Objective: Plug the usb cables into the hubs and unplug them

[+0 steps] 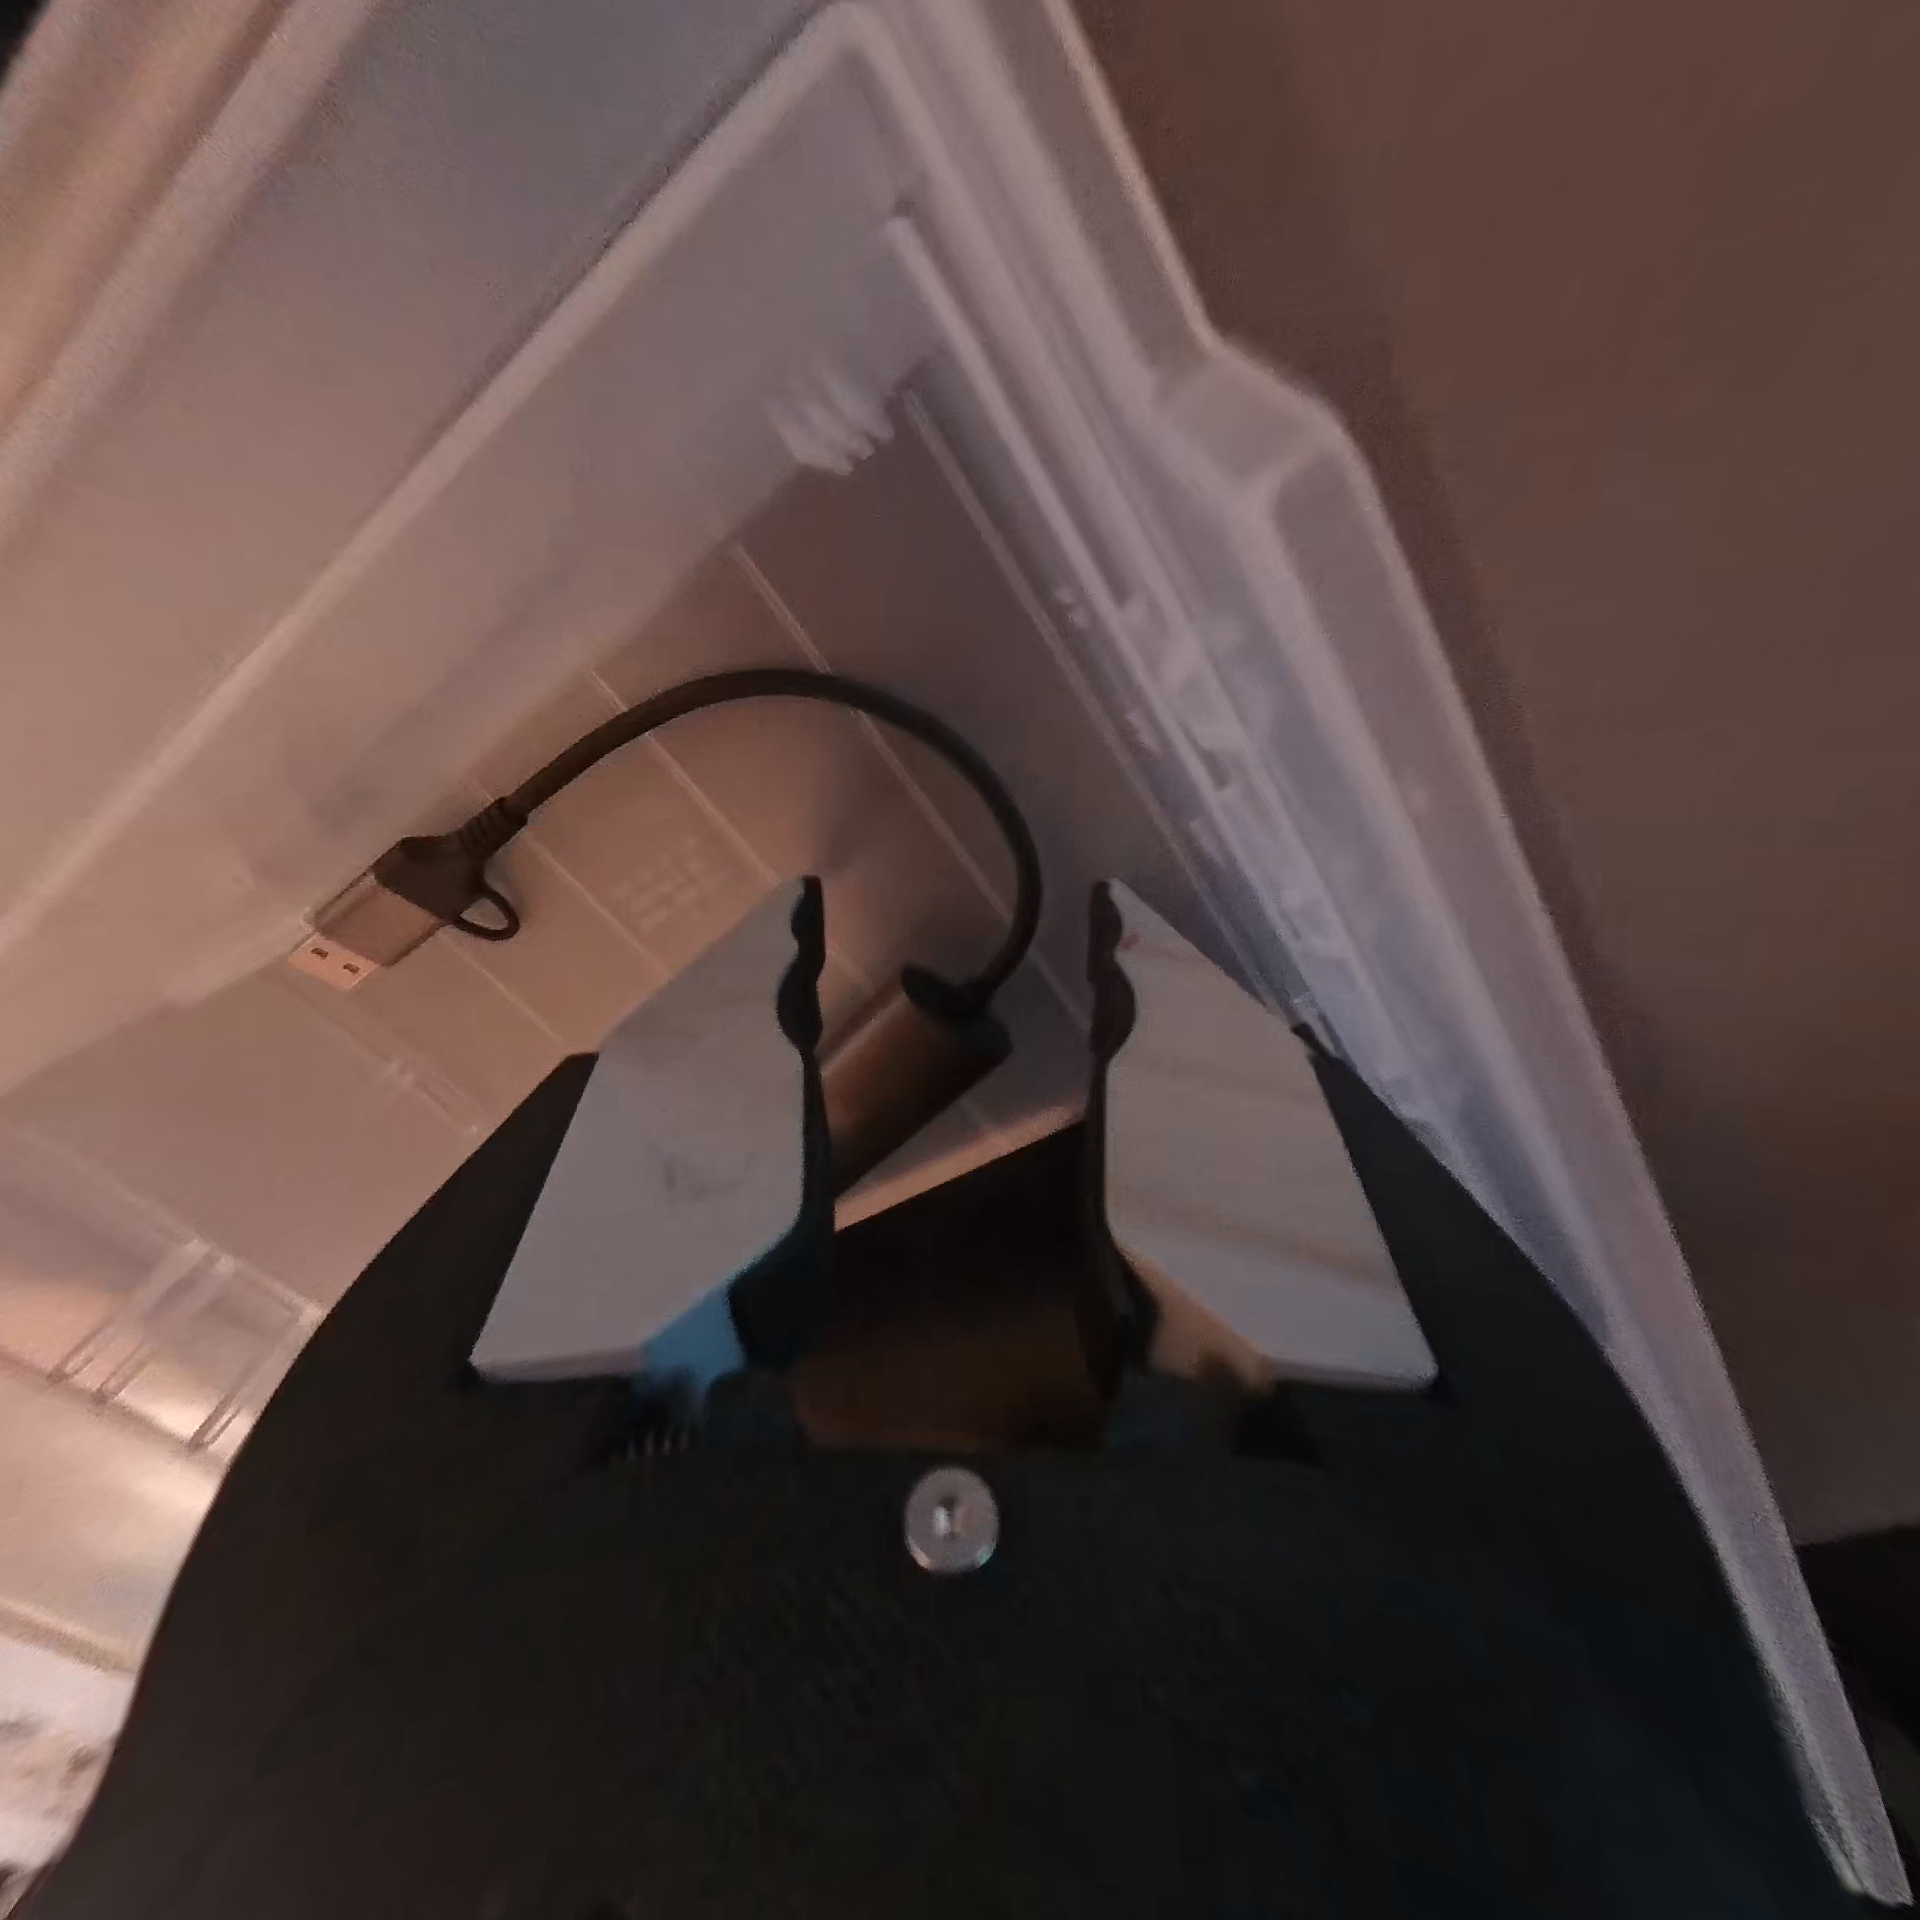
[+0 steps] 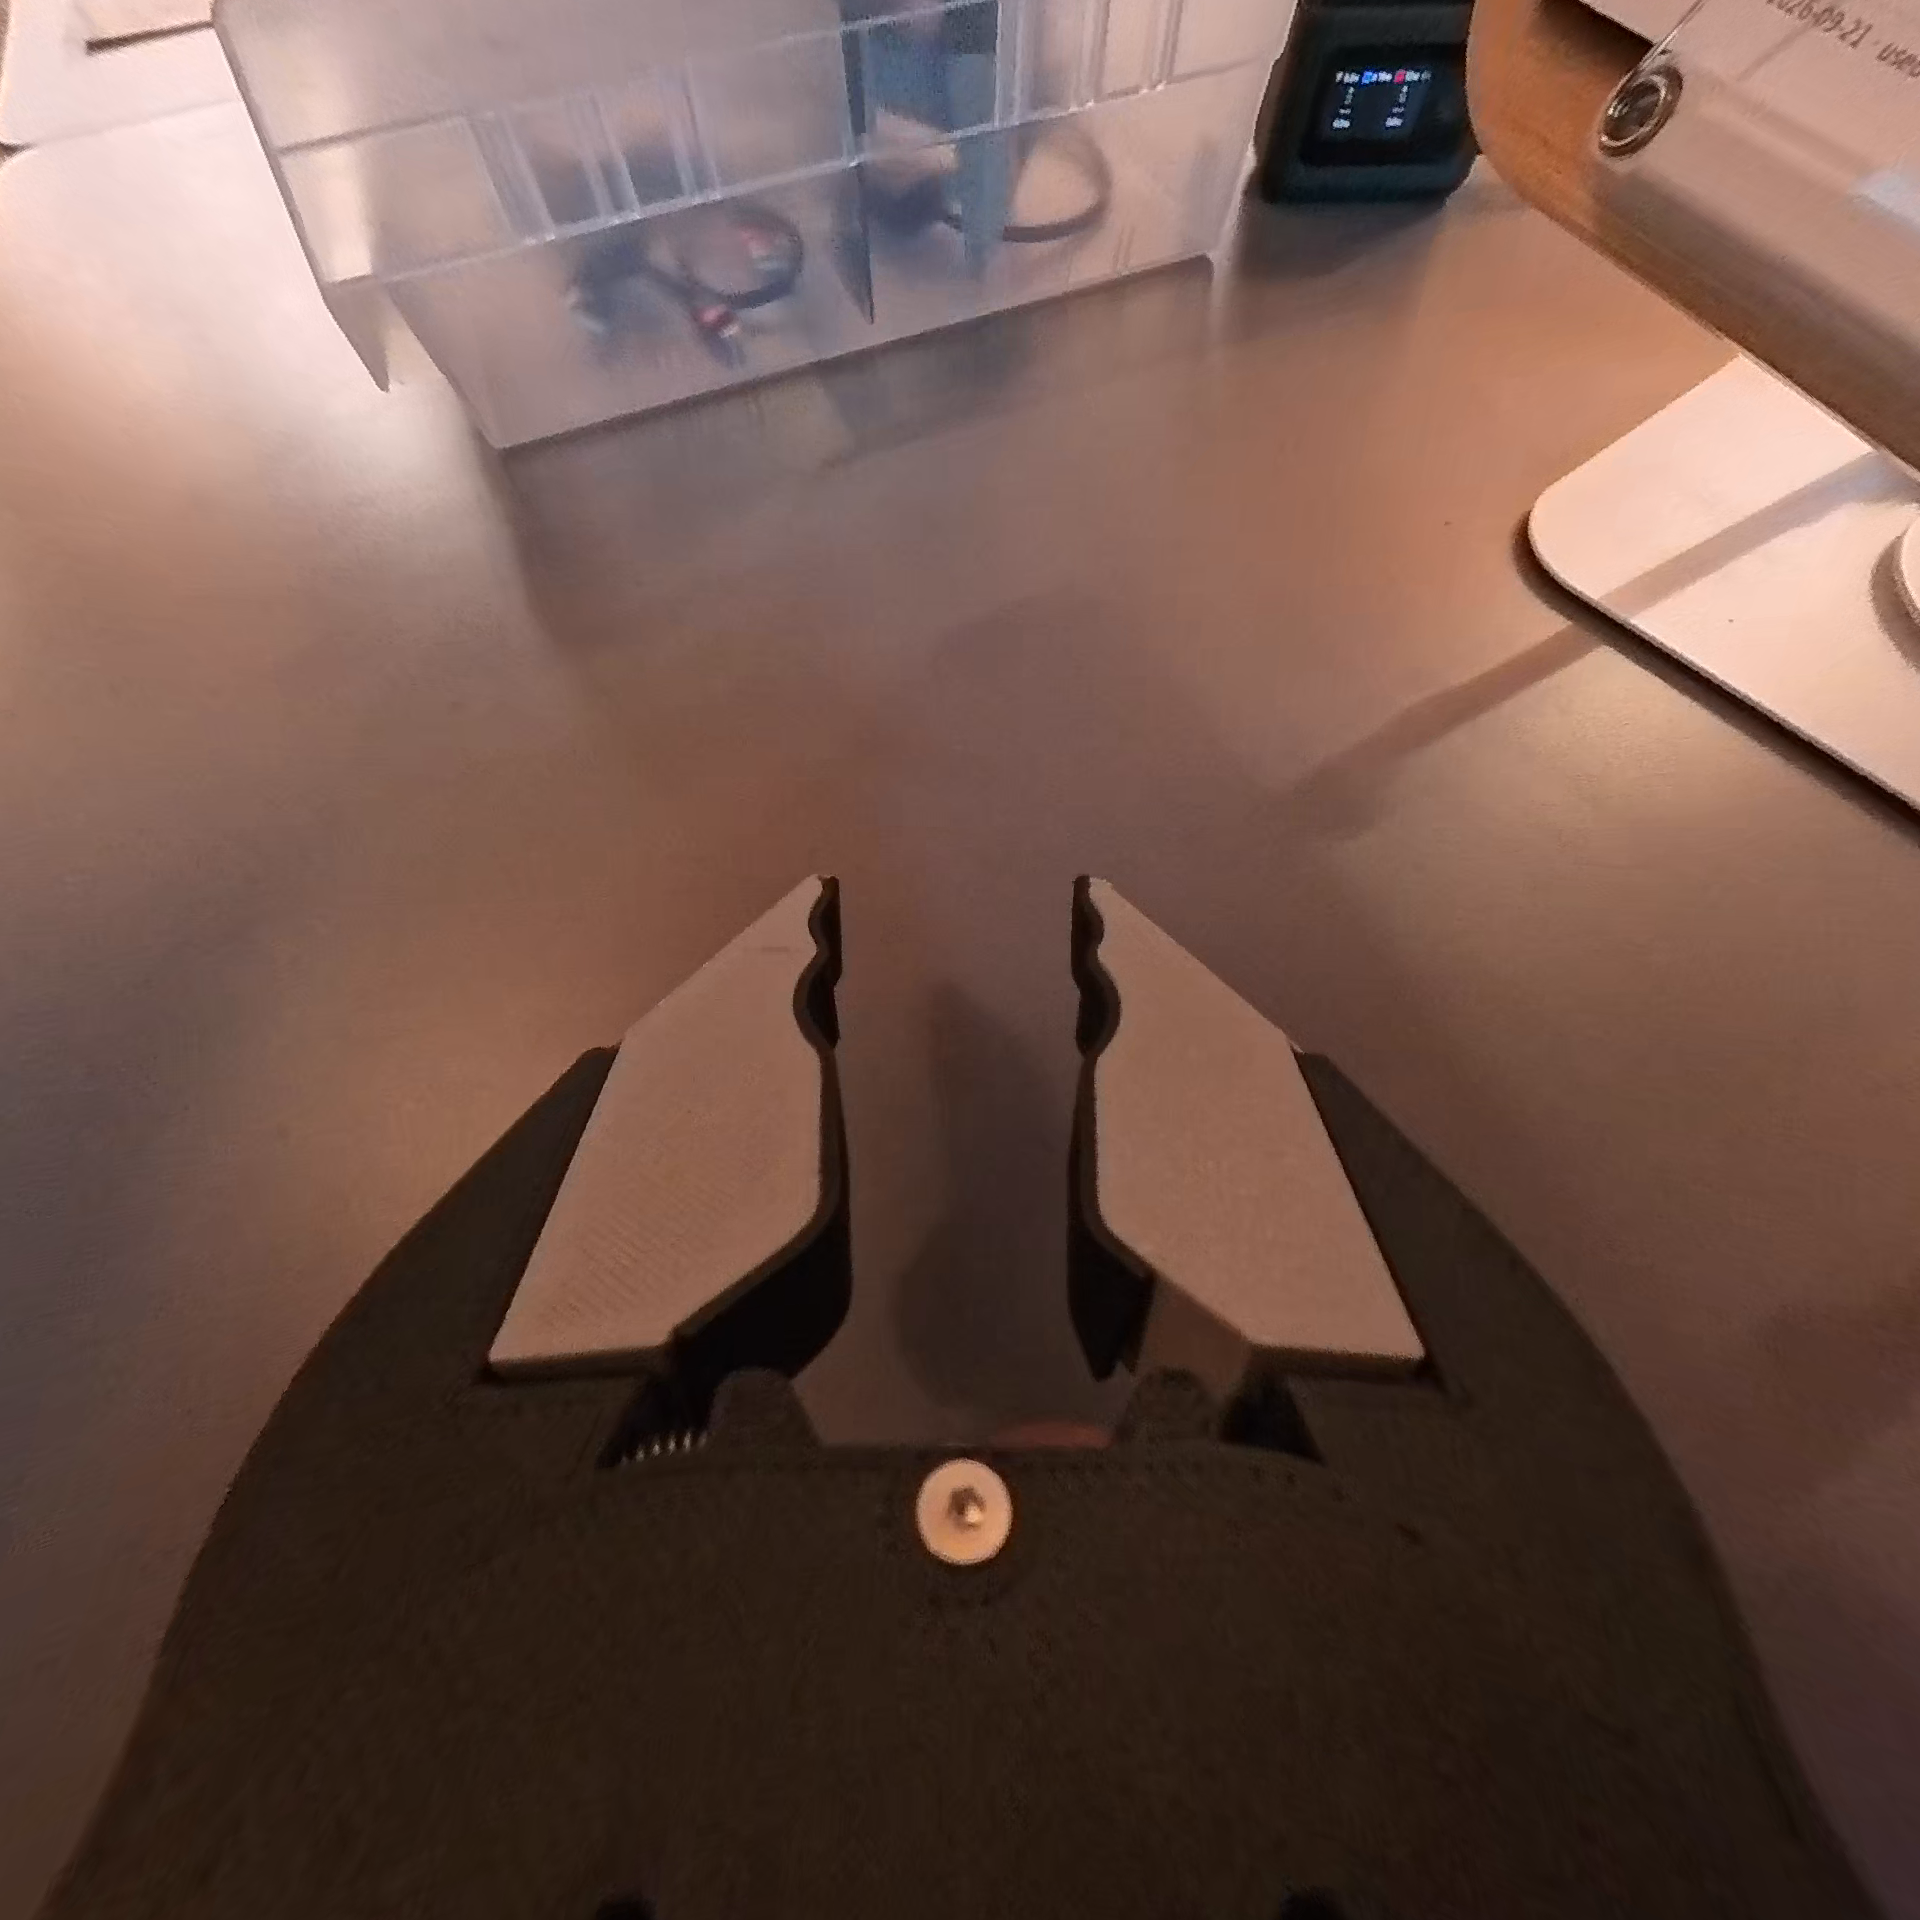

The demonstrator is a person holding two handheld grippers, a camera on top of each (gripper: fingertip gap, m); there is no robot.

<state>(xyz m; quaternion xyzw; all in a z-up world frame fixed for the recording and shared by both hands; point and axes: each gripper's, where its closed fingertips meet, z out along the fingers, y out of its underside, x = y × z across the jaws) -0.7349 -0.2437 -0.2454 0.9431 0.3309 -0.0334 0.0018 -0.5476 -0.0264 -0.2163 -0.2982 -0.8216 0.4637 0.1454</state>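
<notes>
Between the spread jaws of the left gripper [image 1: 951, 935], inside a translucent bin [image 1: 727, 312], a small metal hub [image 1: 894, 1049] is seen, untouched; its short cable [image 1: 831, 691] is judged light and springy, so the rigid plug [image 1: 379, 920] left of the jaws is best gripped; the right gripper [image 2: 954, 914] is held apart, empty, over the table [image 2: 727, 644], well short of a divided box [image 2: 727, 208] of cables.

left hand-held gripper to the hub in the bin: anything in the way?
Nothing visible. The left hand-held gripper is open inside the clear bin, with the hub lying between its fingers. The hub's cable arcs away above, its USB plug off to the side.
</notes>
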